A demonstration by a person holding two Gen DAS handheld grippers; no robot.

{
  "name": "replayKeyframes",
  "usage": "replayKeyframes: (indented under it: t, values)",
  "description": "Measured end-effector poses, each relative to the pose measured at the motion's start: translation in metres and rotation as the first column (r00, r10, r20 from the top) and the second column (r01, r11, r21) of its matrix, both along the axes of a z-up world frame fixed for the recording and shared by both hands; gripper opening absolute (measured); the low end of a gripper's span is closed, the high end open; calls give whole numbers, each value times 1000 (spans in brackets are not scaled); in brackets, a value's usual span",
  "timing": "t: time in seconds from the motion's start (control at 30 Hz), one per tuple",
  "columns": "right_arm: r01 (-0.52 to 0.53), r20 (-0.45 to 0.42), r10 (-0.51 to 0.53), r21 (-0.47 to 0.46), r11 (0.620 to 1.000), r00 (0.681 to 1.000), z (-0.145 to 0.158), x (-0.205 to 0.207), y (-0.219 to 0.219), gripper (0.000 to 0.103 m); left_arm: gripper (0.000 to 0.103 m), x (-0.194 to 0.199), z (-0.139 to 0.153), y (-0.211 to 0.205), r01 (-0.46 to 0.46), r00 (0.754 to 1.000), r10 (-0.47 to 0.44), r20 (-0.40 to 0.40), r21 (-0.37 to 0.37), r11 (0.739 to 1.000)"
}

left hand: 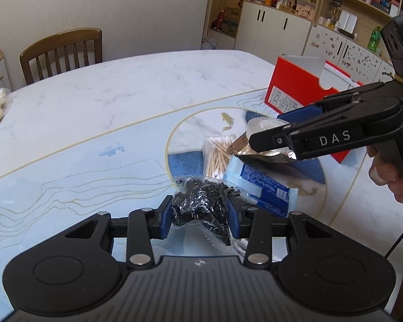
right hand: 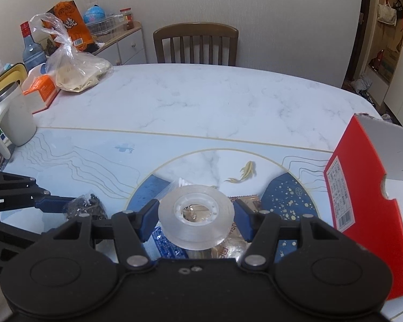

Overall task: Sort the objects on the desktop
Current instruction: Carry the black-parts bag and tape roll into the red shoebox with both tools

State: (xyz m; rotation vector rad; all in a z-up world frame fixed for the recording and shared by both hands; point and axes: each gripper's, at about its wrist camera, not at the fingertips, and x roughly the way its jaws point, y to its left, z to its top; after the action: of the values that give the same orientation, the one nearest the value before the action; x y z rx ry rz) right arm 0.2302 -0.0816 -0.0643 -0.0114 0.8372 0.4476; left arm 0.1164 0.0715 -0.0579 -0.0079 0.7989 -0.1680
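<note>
A clear bag of small black parts point(left hand: 201, 206) sits between the blue pads of my left gripper point(left hand: 200, 216), which is shut on it just above the table; the same bag point(right hand: 86, 206) shows at the left gripper's tip in the right wrist view. My right gripper point(right hand: 196, 218) is shut on a clear tape roll point(right hand: 196, 222), held over a gold foil packet point(left hand: 255, 150). Under and beside these lie a pack of cotton swabs point(left hand: 217, 155) and a blue-white flat pack point(left hand: 260, 185). A red open box point(right hand: 362, 187) stands to the right.
The marble-pattern table point(right hand: 201, 102) runs far back to a wooden chair point(right hand: 196, 43). At the back left stand a white jug point(right hand: 13, 115), an orange carton point(right hand: 43, 88), a plastic bag of cream items point(right hand: 75, 72) and a bottle point(right hand: 31, 45). A hand point(left hand: 397, 179) holds the right gripper.
</note>
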Motion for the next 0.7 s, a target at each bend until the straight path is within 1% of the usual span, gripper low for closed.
replayKeyframes:
  t: [0.33,0.57,0.7]
  values:
    - [25,41,-25,10,1000,999,28,-23,-17,59,39,-6,30,-14,30,998,-30,49,1,1000]
    - [49,85,-51,27,998,995,46,-40,-38,59,39,-6,51,-33,71,993,-72,93,14,997]
    - [63,102,-65,27,998,993,55,-48,-52,59,39,-4,61,-47,92,990,-93,108,10,996]
